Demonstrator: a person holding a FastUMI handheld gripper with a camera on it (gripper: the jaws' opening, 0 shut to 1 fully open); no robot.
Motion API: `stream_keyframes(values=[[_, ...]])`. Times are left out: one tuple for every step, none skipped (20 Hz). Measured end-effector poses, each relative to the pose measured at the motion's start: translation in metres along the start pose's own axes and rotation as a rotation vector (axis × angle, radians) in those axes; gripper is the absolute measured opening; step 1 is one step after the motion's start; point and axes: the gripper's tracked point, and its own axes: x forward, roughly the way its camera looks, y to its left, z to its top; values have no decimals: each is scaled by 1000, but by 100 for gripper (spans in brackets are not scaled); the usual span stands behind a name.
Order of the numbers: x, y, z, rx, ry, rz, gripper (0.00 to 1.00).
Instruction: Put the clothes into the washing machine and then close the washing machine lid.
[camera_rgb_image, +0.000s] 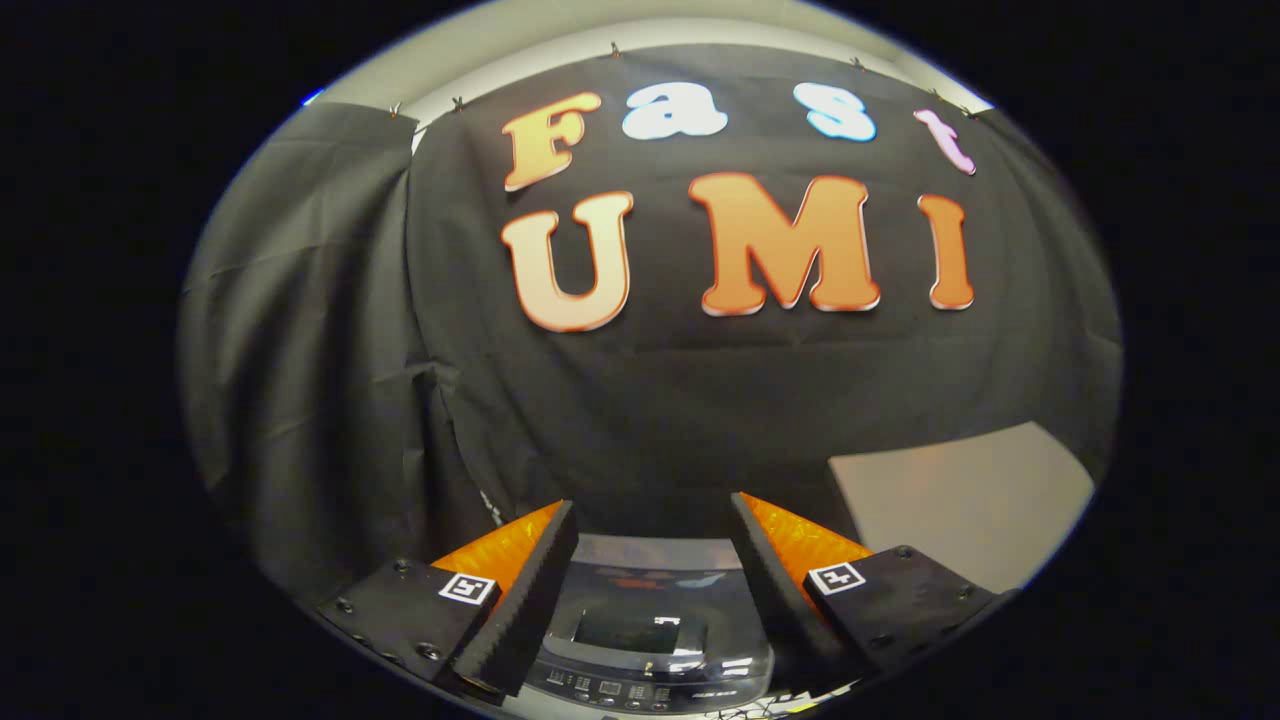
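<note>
A recording booth set up as a laundry corner

Black cloth (660, 400) hangs in creased panels as the walls, clipped along its top edge under a pale ceiling, with a bare light panel (960, 500) showing at one side. Low down stands a small washing machine (650, 640), its clear lid (655, 575) shut over the tub and a row of buttons along its front edge.
</note>
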Motion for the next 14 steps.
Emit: stream_keyframes(values=[[-11, -9, 18, -6, -20, -14, 98], [-23, -21, 33, -17, -48, -30, 98], [-37, -33, 48, -20, -75, -43, 98], [-49, -44, 59, -30, -95, -64, 98], [-64, -56, 69, -43, -116, -87, 98], [-76, -70, 78, -49, -134, -106, 98], [-85, -81, 83, -50, -147, -126, 98], [-95, -92, 89, -48, -157, -145, 98], [-106, -103, 94, -46, -166, -161, 98], [-117, -113, 99, -49, -181, -172, 98], [-128, -122, 105, -55, -193, -187, 98], [-136, -132, 109, -62, -199, -206, 98], [-146, -143, 115, -66, -202, -219, 98], [-157, -152, 121, -67, -212, -228, 98]])
